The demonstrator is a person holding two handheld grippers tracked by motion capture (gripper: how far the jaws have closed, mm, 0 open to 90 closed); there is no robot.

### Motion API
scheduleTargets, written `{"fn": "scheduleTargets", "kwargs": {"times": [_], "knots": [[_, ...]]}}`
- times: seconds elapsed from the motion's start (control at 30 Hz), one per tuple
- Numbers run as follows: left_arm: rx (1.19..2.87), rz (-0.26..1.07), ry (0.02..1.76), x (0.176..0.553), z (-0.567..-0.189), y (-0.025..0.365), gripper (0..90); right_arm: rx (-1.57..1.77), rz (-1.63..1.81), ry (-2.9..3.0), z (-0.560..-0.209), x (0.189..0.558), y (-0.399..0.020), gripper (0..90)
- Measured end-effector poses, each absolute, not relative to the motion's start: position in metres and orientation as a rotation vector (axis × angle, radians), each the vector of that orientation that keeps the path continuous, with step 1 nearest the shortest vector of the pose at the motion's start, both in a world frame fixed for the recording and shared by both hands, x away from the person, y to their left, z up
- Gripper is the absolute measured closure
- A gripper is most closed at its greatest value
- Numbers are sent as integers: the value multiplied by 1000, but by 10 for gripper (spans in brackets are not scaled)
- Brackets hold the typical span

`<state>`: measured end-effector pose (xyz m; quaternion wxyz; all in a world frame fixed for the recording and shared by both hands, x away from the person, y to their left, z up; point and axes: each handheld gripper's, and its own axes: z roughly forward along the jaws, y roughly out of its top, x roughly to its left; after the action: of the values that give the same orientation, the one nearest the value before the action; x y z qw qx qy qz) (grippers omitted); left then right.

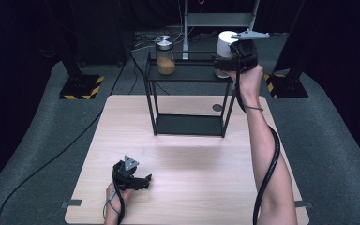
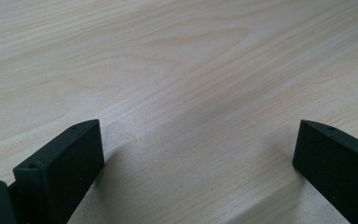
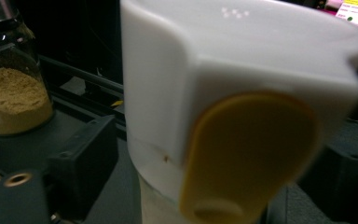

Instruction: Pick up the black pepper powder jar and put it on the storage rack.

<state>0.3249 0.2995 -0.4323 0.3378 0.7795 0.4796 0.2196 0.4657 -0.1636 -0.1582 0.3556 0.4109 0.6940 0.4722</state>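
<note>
The right gripper point(image 1: 225, 63) is raised to the top shelf of a black metal rack point(image 1: 187, 124) that stands at the far edge of the wooden table point(image 1: 192, 183). A white container point(image 1: 226, 44) with a yellow-orange flap on its cap stands at the right end of that shelf, between this gripper's jaws. In the right gripper view the white container point(image 3: 223, 93) looms close and blurred, and the left jaw stands slightly clear of its side with a dark gap between them; the right jaw is mostly hidden behind the container. The jaws are parted around the container and do not appear to press on it, though the right side cannot be checked.

A glass jar point(image 1: 165, 55) with a metal lid, partly filled with tan powder, stands at the left end of the same shelf, well apart from the white container. The right gripper view shows the jar point(image 3: 11, 88) off to the left, on the dark shelf.

The left gripper point(image 1: 138, 182) rests low over the table near its front-left corner, held in the person's left hand point(image 1: 117, 193), with its cable trailing toward the front edge. In the left gripper view its two black jaws stand wide apart with nothing but bare wood grain point(image 2: 182, 93) between them.
</note>
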Motion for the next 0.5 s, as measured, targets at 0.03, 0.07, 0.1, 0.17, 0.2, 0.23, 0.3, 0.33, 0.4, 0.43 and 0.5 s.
{"fn": "scheduleTargets", "kwargs": {"times": [0.03, 0.07, 0.1, 0.17, 0.2, 0.23, 0.3, 0.33, 0.4, 0.43, 0.5], "knots": [[2031, 572, 1250, 325, -432, 300, 14, 1062, 1220, 1793, -158, 466, -164, 80], [2031, 570, 1249, 325, -432, 300, 14, 1067, 1205, 1807, -155, 463, -165, 62], [2031, 569, 1249, 325, -432, 300, 14, 1079, 1179, 1821, -150, 460, -166, 24], [2031, 570, 1249, 325, -432, 300, 14, 1086, 1171, 1834, -147, 458, -168, 11], [2031, 570, 1249, 325, -432, 300, 14, 1098, 1152, 1874, -142, 457, -171, 0], [2031, 569, 1249, 325, -432, 300, 14, 1104, 1130, 1900, -139, 456, -172, 0], [2031, 569, 1249, 325, -432, 300, 14, 1105, 1103, 1940, -136, 453, -177, 0], [2031, 569, 1249, 325, -432, 300, 14, 1099, 1082, 1991, -134, 448, -182, 0], [2031, 569, 1250, 325, -432, 300, 14, 1084, 1041, 2049, -134, 443, -186, 0], [2031, 570, 1249, 325, -432, 300, 14, 1071, 1028, 2073, -136, 439, -188, 0], [2032, 569, 1249, 325, -432, 300, 14, 1042, 998, 2113, -143, 430, -192, 0]]}}
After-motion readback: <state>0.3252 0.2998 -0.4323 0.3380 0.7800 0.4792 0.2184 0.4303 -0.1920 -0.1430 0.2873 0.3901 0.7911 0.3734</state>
